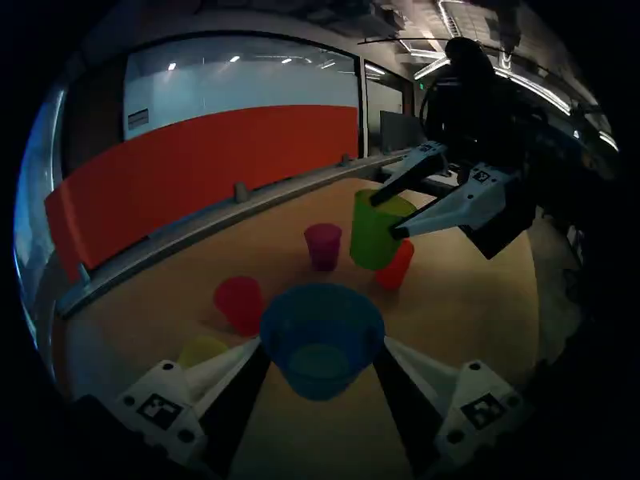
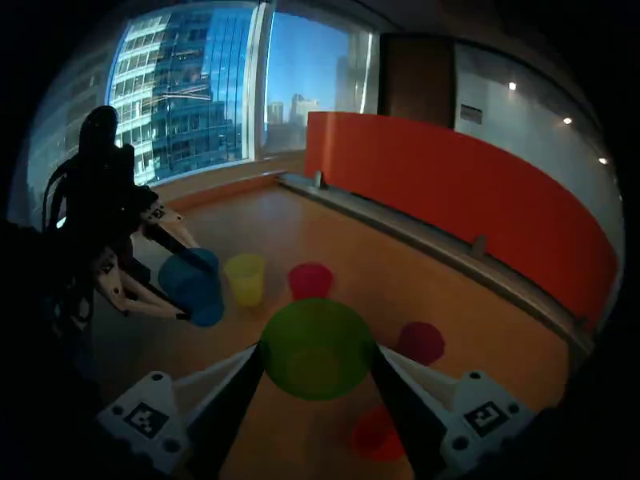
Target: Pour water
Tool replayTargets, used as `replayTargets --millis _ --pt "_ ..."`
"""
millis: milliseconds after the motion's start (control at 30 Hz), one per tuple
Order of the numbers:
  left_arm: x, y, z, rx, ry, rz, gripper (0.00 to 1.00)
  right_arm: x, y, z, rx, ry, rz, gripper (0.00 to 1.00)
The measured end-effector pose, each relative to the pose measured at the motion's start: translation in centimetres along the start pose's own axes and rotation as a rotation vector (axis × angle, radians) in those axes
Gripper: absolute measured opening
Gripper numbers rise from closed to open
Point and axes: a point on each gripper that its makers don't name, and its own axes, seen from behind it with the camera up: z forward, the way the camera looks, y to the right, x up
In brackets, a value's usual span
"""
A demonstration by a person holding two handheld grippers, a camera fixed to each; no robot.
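The blue cup (image 1: 321, 324) sits between the two fingers of the left gripper (image 1: 322, 354). The jaws are spread to about the cup's width and one finger presses each side, so the cup is clamped. In the left gripper view its mouth faces up toward the camera and I can see down to its bottom, but I cannot tell whether there is water in it.

The green cup (image 2: 317, 340) is caught the same way in the right gripper (image 2: 318, 356), with a white finger tight against either flank. Seen from the left gripper view it stands close to upright, well beyond the blue cup and to its right. I cannot tell whether its base touches the table (image 1: 472, 296).

In that view the right gripper comes in from the right, with its fingers slanting down and leftward onto the green cup. The arm behind it is lost in a person's dark outline (image 1: 472, 88). In the right gripper view the left gripper reaches in from the left, its fingers pointing right.

Four loose cups stand on the wooden table between and around the held pair:
- A purple cup (image 1: 323, 244) stands just left of the green one.
- An orange cup (image 1: 395, 268) is right beside the green one and partly hidden by it.
- A red cup (image 1: 238, 302) stands nearer the blue cup, to its left.
- A yellow cup (image 1: 202, 350) stands by the left finger of the left gripper.

An orange wall (image 1: 200, 168) runs along the table's far edge. Tall windows (image 2: 192, 96) look out on buildings.
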Motion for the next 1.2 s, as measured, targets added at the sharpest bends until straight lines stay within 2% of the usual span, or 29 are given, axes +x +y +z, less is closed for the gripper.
replayTargets --millis 400,900,1200 --pt "2.7 1.7 -2.2 0.011 0.075 0.009 0.84 4.4 -2.2 -3.3 -0.014 0.200 -0.022 0.93" --pt "5.9 1.8 -4.1 0.027 0.171 0.006 0.84 8.4 -3.1 -5.6 -0.051 0.386 -0.061 0.93" --pt "7.0 2.4 -4.3 0.022 0.204 0.001 0.84 9.7 -2.7 -6.5 -0.058 0.466 -0.027 0.93"
